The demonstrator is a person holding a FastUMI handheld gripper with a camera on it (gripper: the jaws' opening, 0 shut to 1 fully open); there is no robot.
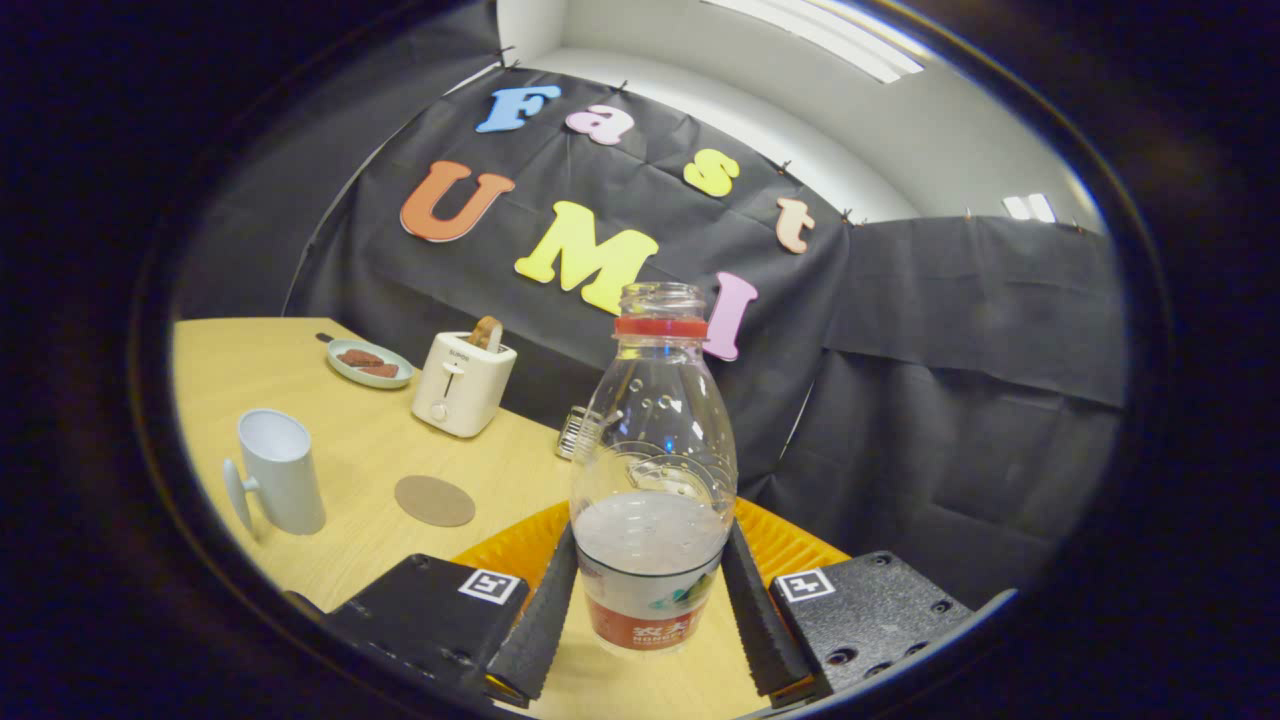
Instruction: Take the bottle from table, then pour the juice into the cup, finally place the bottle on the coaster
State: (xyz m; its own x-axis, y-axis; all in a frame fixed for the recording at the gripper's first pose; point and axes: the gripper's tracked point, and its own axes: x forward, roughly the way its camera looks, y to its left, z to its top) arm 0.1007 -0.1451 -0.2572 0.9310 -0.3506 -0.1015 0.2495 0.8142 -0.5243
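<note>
Clear uncapped bottle (652, 480), red neck ring, pale juice filling the lower part, upright between the jaws of the gripper (650, 610). Jaws narrowed onto the bottle's lower body, both fingers (540, 620) pressing against its sides. Orange ribbed piece (520, 545) just behind the bottle's base. Further out on the wooden surface (350, 440): round brown coaster (434, 500), bare; pale cup (278, 472) beside it, upright, handle turned outward. Beyond those, white toaster (462, 384) with a slice sticking up, and a small plate (369, 362) with brown pieces. Small metal item (572, 432) partly hidden behind the bottle.

Bottle (652, 480) btwn jaws; cup (278, 470), coaster (434, 500) left; toaster (463, 383), plate (369, 363) prob. behind.
</note>
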